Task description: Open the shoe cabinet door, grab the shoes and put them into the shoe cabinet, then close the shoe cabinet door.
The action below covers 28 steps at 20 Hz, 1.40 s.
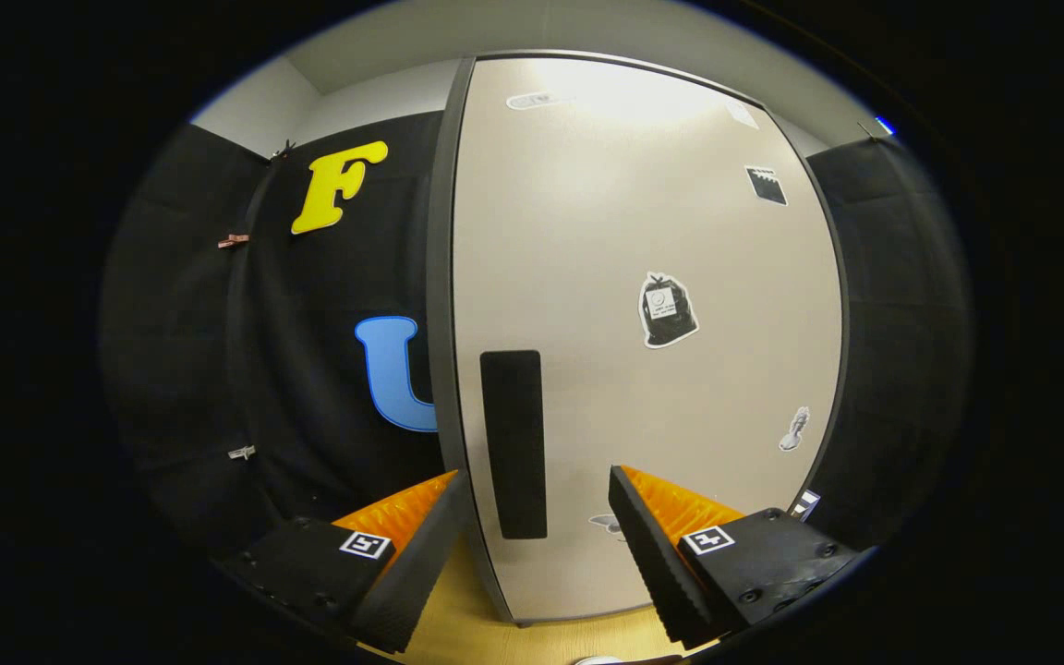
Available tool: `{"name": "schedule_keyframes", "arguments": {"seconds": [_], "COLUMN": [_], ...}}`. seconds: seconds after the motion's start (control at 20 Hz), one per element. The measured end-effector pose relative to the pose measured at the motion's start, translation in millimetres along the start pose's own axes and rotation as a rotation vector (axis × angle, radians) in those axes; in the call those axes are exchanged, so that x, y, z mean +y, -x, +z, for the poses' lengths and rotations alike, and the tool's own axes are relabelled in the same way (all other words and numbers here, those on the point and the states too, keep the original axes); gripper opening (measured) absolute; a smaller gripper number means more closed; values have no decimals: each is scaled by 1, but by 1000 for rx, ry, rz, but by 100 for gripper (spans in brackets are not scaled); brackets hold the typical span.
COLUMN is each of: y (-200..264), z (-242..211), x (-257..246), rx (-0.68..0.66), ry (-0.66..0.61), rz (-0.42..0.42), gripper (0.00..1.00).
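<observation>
My handheld two-finger gripper [537,526] points straight ahead, held level; its ridged, wedge-shaped fingers [647,554] stand wide apart, pressing on nothing; each finger base carries a small square black-and-white marker tag [365,544].

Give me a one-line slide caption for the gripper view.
Open gripper faces the closed shoe cabinet door, its fingers straddling the dark vertical handle near the door's left edge.

Gripper view rides on the gripper [537,503], facing straight ahead at the closed shoe cabinet door [643,332], close up. Door spans centre and right of frame; jaws spread apart at bottom.
</observation>
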<state>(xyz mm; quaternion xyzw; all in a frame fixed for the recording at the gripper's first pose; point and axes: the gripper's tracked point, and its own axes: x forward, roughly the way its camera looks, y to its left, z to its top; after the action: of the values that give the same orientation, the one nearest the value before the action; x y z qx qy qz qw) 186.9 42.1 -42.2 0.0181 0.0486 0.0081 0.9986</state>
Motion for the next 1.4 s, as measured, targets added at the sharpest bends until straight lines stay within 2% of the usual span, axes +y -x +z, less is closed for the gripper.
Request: {"name": "schedule_keyframes", "arguments": {"seconds": [0.45,0.5,0.6,0.7,0.8,0.9,0.95,1.0,1.1,1.15,1.4], "y": [-25,-25,-25,-26,-25,-27,-23,-25,-24,-25,-18], "z": [-3,-2,0,1,2,2,3,2,2,1,0], "x": [3,3,4,6,11,11,11,11,11,11,10], "rx": [-3,-7,-12,-19,-30,-35,-35,-34,-30,-29,-13], "ry": [-4,-4,-7,-2,10,26,28,27,29,34,44], "rz": [-9,-12,-11,-4,2,-6,-10,-11,-17,-20,-2], "gripper": [95,87,78,59,54,39,39,35,35,27,27]}}
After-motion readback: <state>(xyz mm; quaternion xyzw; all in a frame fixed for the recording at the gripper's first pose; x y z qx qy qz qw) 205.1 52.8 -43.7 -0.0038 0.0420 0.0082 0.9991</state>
